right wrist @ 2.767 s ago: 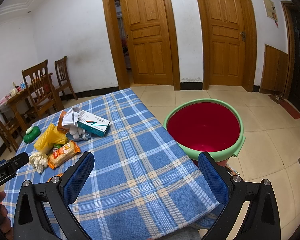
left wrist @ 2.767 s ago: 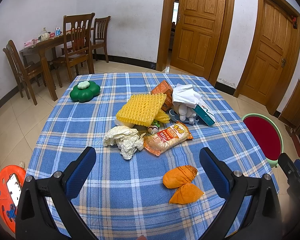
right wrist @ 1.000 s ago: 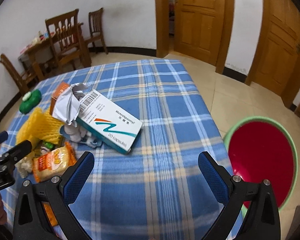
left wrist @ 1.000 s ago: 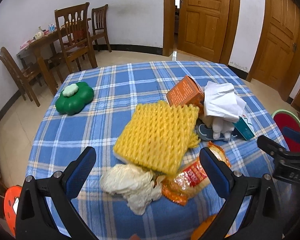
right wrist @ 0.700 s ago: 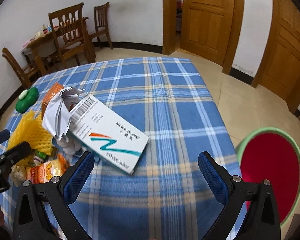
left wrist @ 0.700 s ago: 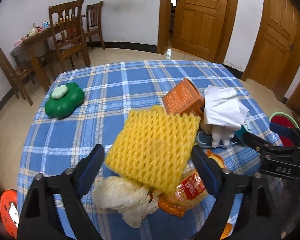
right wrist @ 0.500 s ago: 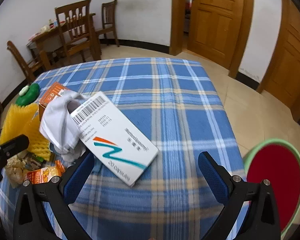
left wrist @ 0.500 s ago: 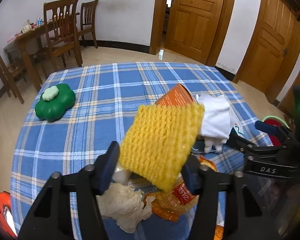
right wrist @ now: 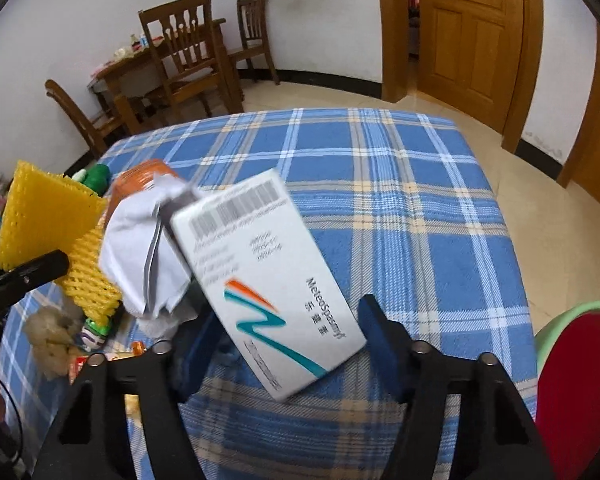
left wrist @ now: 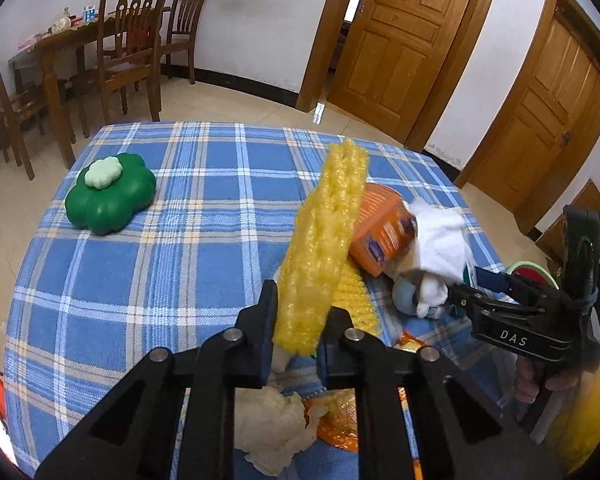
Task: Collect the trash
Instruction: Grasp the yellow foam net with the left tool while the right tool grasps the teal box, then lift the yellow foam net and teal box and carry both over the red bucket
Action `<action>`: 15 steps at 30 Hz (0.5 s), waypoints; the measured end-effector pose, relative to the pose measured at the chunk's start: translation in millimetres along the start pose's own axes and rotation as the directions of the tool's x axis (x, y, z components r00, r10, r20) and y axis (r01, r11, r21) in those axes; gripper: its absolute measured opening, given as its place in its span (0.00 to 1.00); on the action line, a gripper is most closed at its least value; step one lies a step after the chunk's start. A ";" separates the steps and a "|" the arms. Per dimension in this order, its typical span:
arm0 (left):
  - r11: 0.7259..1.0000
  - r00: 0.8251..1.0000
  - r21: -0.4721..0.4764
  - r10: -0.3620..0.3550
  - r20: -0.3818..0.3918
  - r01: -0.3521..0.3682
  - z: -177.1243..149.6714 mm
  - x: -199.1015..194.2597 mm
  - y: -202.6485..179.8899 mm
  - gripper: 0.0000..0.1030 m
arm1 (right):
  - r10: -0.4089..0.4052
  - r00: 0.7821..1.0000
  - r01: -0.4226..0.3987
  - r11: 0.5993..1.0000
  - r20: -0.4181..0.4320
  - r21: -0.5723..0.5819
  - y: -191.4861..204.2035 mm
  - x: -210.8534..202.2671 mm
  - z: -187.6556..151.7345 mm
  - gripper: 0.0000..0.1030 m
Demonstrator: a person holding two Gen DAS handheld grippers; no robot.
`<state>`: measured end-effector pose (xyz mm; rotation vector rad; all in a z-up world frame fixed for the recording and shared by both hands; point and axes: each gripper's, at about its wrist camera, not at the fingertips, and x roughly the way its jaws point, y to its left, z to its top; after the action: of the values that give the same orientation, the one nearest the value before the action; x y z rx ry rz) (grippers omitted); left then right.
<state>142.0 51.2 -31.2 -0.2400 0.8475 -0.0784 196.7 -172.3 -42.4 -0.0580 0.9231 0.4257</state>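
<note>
The left gripper (left wrist: 298, 334) is clenched on the lower end of the yellow foam net (left wrist: 324, 240). The net stands almost upright, its long axis going up and away from the fingers and a little to the right, edge-on to the left wrist camera. It is bright yellow with an open mesh of small holes; in the right wrist view it shows as a flat sheet.

The right gripper (right wrist: 288, 344) has its fingers spread apart on both sides of the white medicine box (right wrist: 264, 276), and it is not clear that they touch it. The box is long, with a barcode at its far end and a teal and orange mark at its near end; it points away and to the left.

Both lie over the table (left wrist: 180, 216), covered by a blue plaid cloth. A green clover-shaped container (left wrist: 110, 194) sits apart on the left. A red basin (right wrist: 580, 384) with a green rim is beside the table. The room has wooden doors (left wrist: 396, 36) and wooden chairs (left wrist: 136, 40).
</note>
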 end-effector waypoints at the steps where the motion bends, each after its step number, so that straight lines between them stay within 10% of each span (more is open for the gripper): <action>1: 1.000 1.000 0.000 -0.003 0.003 0.003 0.1 -1.5 -0.4 0.15 | 0.001 1.000 -0.001 1.000 0.002 0.000 0.3 -1.5 -1.2 0.59; 4: 1.000 1.000 0.001 -0.017 0.023 0.017 -0.5 -10.1 -3.3 0.14 | -0.004 1.000 0.004 1.000 0.015 0.007 0.2 -8.2 -5.3 0.57; 6: 1.000 0.999 0.002 -0.027 0.035 0.027 -0.3 -16.3 -5.2 0.13 | -0.002 1.000 0.002 1.000 0.031 0.009 -0.4 -16.7 -9.0 0.33; 15: 0.999 0.997 -0.002 -0.050 0.054 0.050 -2.7 -33.0 -9.4 0.13 | 0.008 0.998 -0.010 0.999 0.067 0.031 -1.2 -47.0 -23.6 0.31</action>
<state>118.5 47.0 -6.6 -0.2651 0.7884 -0.1168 154.5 -194.4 -20.1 -0.0111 0.8642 0.4190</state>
